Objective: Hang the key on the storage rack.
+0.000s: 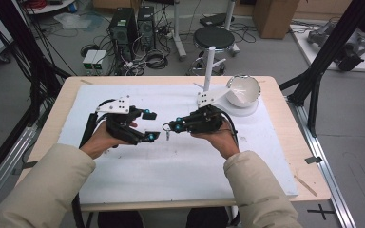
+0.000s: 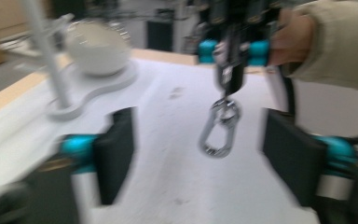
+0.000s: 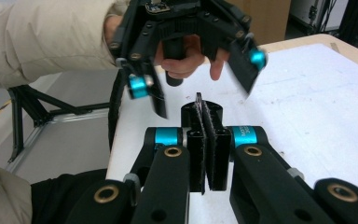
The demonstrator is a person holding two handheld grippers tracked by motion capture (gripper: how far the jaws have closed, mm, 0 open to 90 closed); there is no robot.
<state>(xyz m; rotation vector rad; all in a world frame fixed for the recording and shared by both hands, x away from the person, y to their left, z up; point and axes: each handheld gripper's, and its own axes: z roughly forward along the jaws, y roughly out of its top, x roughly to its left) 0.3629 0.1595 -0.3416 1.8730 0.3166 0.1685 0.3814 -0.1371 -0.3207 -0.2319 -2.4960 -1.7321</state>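
Nearest the camera, two beige sleeves (image 1: 43,185) reach over the white mat (image 1: 180,161). The left gripper (image 1: 149,126) has its jaws wide apart. The right gripper (image 1: 168,127), facing it, clamps a black strap (image 2: 230,70); its silver clip (image 2: 219,130) dangles between the left jaws, touching neither.

Shiny polished-metal snap hook (image 2: 219,129); matt black plastic gripper jaws with rough-looking pad faces (image 3: 207,144) and glossy teal collars; matt white foam-like table cover (image 1: 180,161) over pale wooden tabletop (image 1: 290,137); glossy white rounded bowl (image 1: 243,90); soft beige cloth sleeves (image 1: 261,194).
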